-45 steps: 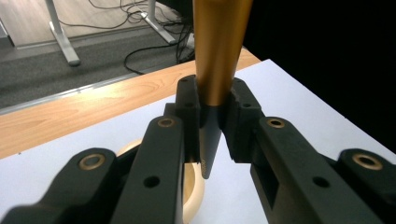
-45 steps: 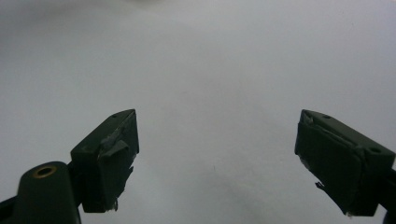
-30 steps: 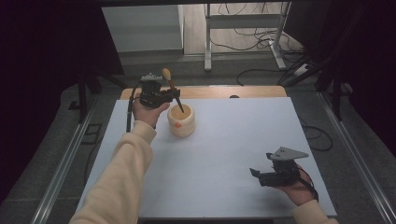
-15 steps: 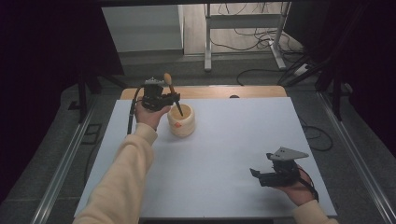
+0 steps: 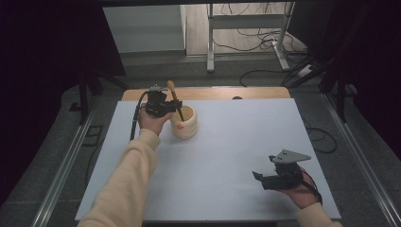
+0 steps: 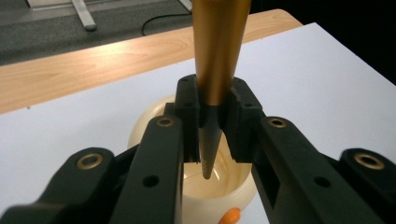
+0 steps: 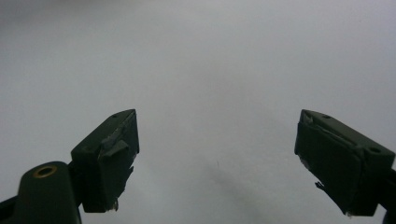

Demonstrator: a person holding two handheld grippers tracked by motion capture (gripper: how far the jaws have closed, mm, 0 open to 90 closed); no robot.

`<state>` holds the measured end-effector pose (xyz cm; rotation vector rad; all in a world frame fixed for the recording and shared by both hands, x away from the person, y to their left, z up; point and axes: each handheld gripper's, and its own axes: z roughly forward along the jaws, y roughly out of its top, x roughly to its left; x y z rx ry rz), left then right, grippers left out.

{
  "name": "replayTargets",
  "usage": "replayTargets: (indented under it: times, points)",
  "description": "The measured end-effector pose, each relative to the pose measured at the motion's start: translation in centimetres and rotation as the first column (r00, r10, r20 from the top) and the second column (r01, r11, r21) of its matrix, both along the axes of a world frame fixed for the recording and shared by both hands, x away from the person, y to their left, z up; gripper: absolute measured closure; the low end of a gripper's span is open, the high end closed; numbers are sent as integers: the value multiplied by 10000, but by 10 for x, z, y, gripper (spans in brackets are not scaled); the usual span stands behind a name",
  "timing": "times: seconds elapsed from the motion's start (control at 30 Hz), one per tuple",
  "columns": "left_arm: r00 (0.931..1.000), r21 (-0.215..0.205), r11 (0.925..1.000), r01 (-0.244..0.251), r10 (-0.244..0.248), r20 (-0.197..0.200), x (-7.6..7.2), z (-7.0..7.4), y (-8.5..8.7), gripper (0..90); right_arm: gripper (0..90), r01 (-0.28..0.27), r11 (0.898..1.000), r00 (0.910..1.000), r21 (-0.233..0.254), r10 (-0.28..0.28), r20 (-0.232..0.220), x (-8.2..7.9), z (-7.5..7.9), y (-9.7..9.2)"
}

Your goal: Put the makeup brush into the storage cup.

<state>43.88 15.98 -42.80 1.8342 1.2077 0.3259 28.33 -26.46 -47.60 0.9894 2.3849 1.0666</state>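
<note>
My left gripper (image 5: 163,108) (image 6: 212,122) is shut on a pointed tool (image 5: 173,94) (image 6: 215,51) with a golden-brown tapered handle and a dark tip. The tool stands nearly upright, and its tip hangs inside the mouth of a cream round cup (image 5: 185,124) (image 6: 233,189) on the white table (image 5: 227,142). An orange spot (image 5: 180,126) (image 6: 230,217) shows on the cup's near side. At the table's near right, my right gripper (image 5: 258,178) (image 7: 217,158) stands open over bare white surface with nothing between its jaws.
A wooden strip (image 5: 227,92) runs along the table's far edge. Metal rails (image 5: 66,165) flank the table on both sides. Beyond it are a metal stand (image 5: 210,42) and cables (image 5: 265,35) on the floor.
My left gripper has come down with the tool, bringing its tip lower into the cup. The right gripper has stayed where it was.
</note>
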Motion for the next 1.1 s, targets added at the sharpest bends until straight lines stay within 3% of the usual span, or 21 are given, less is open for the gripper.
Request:
replayTargets:
  times: [0.47, 0.5, 0.53, 0.6, 0.7, 0.9, 1.1]
  points:
    - [9997, 113, 9999, 122, -120, -195, 1, -13, -2, 763, 145, -39, 9999, 10000, -101, 39, -51, 0, -1, 1]
    - [9998, 166, 9997, 183, -181, -120, 1, -14, -4, 734, 145, -36, 9999, 10000, -101, 35, -49, 0, -1, 1]
    - [9998, 373, 9991, 192, -193, 18, 1, -15, -6, 649, 145, -32, 9999, 10000, -104, 32, -47, 0, -1, 1]
    - [9998, 808, 9966, 158, -169, 134, 1, -15, -10, 410, 145, -27, 10000, 10000, -95, 27, -36, 0, -1, 1]
    - [9998, 959, 9954, 14, -35, 216, -1, -13, -12, 274, 145, -72, 9999, 10000, -93, 72, -46, 0, -1, 2]
    - [9993, 1063, 9942, -160, 121, 367, -7, -6, -8, 163, 145, -111, 9999, 9999, -100, 111, -12, -1, -1, 3]
    - [10000, 1080, 9941, -69, 61, 75, -14, -1, -2, 136, 145, -110, 9999, 9999, -104, 111, 18, -1, 0, 3]
